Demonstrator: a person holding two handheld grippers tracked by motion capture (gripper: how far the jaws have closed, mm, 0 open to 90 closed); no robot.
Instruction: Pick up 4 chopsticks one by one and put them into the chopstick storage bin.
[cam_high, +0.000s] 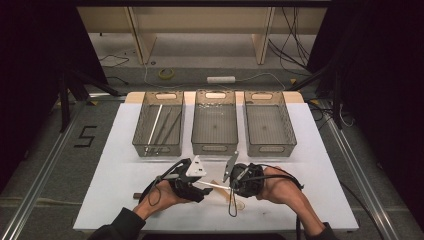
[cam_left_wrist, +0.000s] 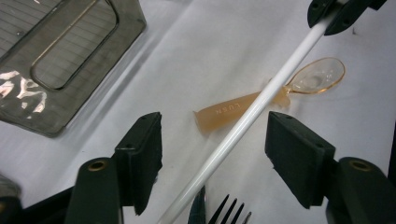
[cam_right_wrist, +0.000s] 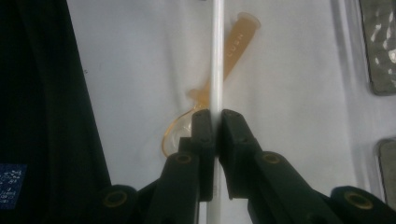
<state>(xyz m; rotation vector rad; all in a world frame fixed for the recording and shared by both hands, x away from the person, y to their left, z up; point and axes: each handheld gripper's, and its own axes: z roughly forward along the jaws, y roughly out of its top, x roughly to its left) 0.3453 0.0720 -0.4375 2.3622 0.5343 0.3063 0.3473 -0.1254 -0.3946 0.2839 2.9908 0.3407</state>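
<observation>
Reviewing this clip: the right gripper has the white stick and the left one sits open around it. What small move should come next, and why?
Probably close the left gripper on the white stick. Its jaws stand open with the stick running between them, while the right gripper clamps the far end above the orange spoon, so a handover looks set up.

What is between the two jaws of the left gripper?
In the left gripper view, a white stick passes between the open jaws, untouched by them. The right gripper holds its far end.

We see high view looking forward-down over white table (cam_high: 125, 150), from some way off. Our gripper views ride close, aimed down at tabletop; both share white rod (cam_left_wrist: 243, 121) crossing orange spoon (cam_right_wrist: 233, 46).
</observation>
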